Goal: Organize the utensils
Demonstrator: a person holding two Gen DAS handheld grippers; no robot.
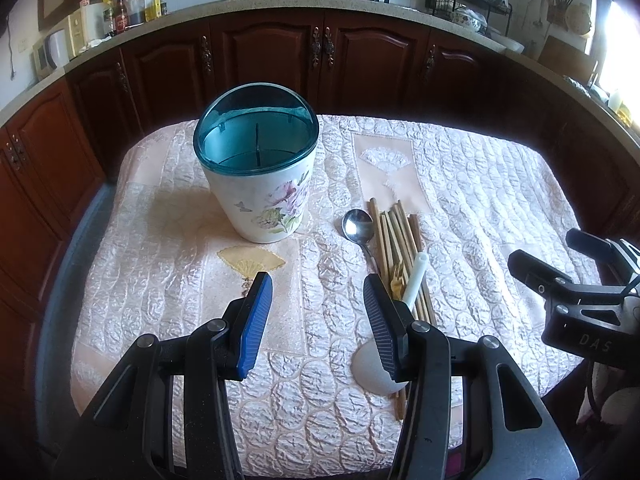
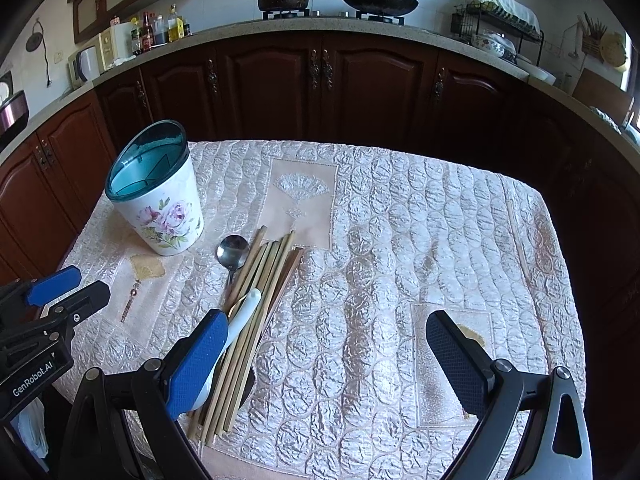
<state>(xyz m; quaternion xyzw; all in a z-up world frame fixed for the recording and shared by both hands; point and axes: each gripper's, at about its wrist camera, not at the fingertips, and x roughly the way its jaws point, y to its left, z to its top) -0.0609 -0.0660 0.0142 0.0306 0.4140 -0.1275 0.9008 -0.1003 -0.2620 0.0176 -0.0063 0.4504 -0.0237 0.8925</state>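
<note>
Hovering over the quilted counter (image 1: 460, 184), the left claw (image 1: 318, 322) is released, its jaws spread wide with nothing between them. The right claw (image 2: 324, 364) is likewise spread and grasps nothing. Near the counter's middle lies a pile of chopsticks (image 1: 394, 236), with a metal spoon (image 1: 358, 226) touching its left side and a white spoon (image 1: 416, 276) lying on top, its bowl toward the near edge. A floral holder (image 1: 260, 184) with a teal rim stands upright to the left of the pile, apart from it. From the right wrist, the left claw's blue pads (image 2: 54, 282) show at the left edge.
</note>
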